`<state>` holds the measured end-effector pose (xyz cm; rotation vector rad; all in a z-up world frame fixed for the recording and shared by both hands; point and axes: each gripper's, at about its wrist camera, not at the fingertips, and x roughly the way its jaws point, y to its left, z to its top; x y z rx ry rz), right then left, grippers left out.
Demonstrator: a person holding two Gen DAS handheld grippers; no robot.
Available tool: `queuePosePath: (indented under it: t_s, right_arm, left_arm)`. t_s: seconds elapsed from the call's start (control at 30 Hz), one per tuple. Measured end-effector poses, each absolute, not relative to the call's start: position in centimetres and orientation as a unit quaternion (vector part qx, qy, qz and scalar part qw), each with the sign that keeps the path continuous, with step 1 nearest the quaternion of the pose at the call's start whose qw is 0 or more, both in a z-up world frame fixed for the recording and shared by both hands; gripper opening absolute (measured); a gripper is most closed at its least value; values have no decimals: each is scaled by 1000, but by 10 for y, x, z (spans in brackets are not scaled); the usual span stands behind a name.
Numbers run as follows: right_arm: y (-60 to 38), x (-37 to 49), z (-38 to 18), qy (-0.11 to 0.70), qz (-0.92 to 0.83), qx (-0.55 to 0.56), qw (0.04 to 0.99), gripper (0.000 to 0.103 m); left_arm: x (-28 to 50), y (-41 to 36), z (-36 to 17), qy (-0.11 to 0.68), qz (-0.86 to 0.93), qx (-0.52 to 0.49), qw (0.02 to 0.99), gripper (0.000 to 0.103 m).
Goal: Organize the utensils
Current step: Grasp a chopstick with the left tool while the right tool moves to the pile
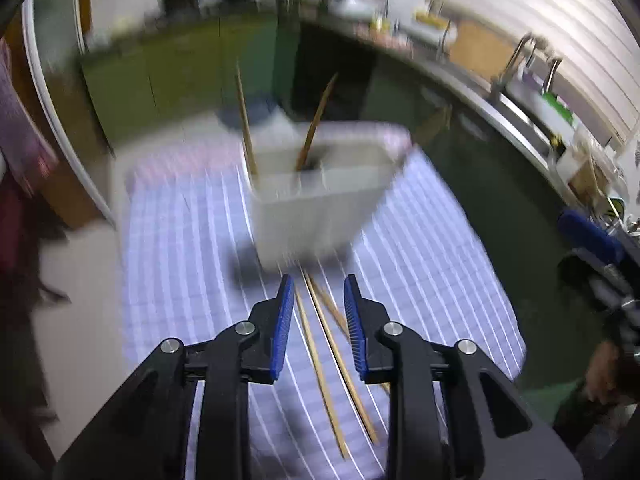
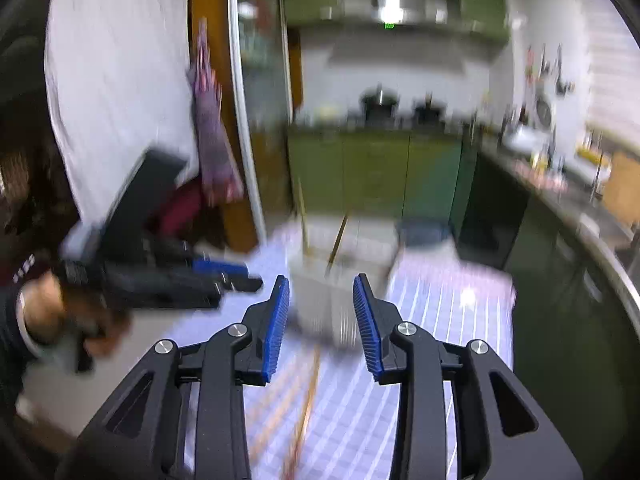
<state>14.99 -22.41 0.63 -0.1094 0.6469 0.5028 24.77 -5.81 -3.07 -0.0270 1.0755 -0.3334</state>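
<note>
Wooden chopsticks (image 1: 320, 344) are seen lying loose on the checked cloth (image 1: 180, 240) that covers the bench, in the lower middle of the left wrist view. They're spread in a narrow fan, running from just below the white holder (image 1: 316, 216) down toward the bottom edge. Two more sticks (image 1: 246, 120) are already stood up in the holder's back compartments, leaning apart from each other above its rim. The holder itself is placed mid-frame, on the cloth.

The left tool (image 1: 316, 300) is held over the loose chopsticks with its blue pads partly spread. Nothing is gripped; the sticks are seen through the gap, lower down on the cloth, and whether the pads touch them can't be told.

In the right wrist view, the right tool (image 2: 322, 300) is likewise parted a bit and nothing is held. The holder (image 2: 340, 280) is framed between its tips, further back, pretty blurred. Loose chopsticks (image 2: 308, 400) are smeared across the cloth under it. At the left of that frame the left tool (image 2: 224, 276) and the hand (image 2: 52, 312) carrying it can be made out.

Green cabinets (image 2: 380, 168) fill the background.
</note>
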Motion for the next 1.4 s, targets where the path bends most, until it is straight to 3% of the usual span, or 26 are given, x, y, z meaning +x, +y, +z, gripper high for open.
queuePosePath:
  t_s: [0.2, 0.33, 0.63, 0.97, 1.13, 1.4]
  right_arm:
    - [-252, 161, -74, 402, 200, -32, 893, 34]
    - [-258, 169, -110, 433, 192, -18, 881, 34]
    - [-262, 200, -149, 465, 176, -8, 868, 34]
    - [-257, 201, -149, 468, 177, -15, 866, 34]
    - [-242, 205, -151, 479, 197, -25, 855, 34]
    - [-204, 218, -172, 528, 257, -21, 810, 34]
  left_arm:
    - [251, -70, -114, 605, -139, -13, 784, 24]
    - [253, -76, -142, 632, -120, -17, 765, 21]
    - [263, -92, -166, 652, -88, 1, 753, 18]
    - [273, -102, -181, 664, -73, 7, 744, 15]
    - [272, -104, -182, 661, -83, 12, 746, 8]
    - [252, -70, -150, 604, -106, -25, 790, 7]
